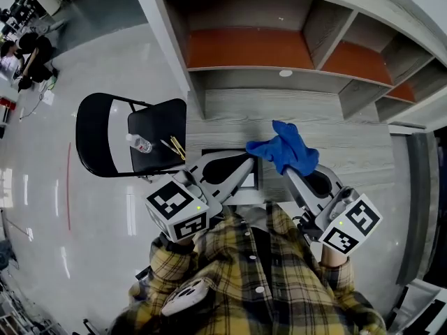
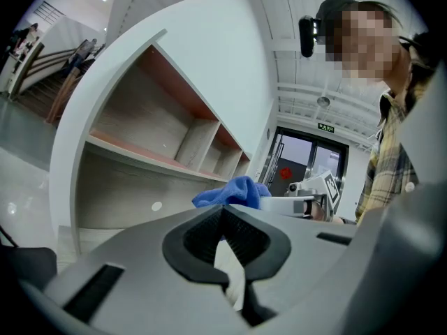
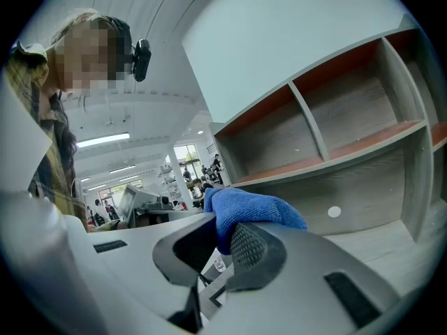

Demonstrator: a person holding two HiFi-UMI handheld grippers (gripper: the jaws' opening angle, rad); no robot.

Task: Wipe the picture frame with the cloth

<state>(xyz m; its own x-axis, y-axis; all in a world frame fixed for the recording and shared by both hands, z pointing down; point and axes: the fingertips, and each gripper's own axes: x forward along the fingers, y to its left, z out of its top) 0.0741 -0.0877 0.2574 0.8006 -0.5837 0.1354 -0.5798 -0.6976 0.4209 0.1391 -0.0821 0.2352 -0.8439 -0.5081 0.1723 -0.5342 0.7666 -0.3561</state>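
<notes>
In the head view my left gripper [image 1: 249, 160] reaches forward over a dark-edged picture frame [image 1: 248, 181] above the grey wooden counter [image 1: 349, 145]. Its jaws are shut, and the left gripper view shows the frame's white face [image 2: 229, 260] caught between the pads. My right gripper [image 1: 290, 169] is beside it on the right, shut on a bunched blue cloth [image 1: 286, 149]. In the right gripper view the cloth [image 3: 251, 208] bulges over the jaws, and a corner of the frame [image 3: 218, 274] shows through the gap below. The cloth [image 2: 234, 192] also shows just past the left jaws.
A black folding chair [image 1: 105, 135] stands on the floor to the left, with a small bottle [image 1: 140, 144] and thin yellow items [image 1: 174, 146] on its seat. Open shelves [image 1: 279, 47] with reddish boards rise behind the counter. Some people sit far off at the top left.
</notes>
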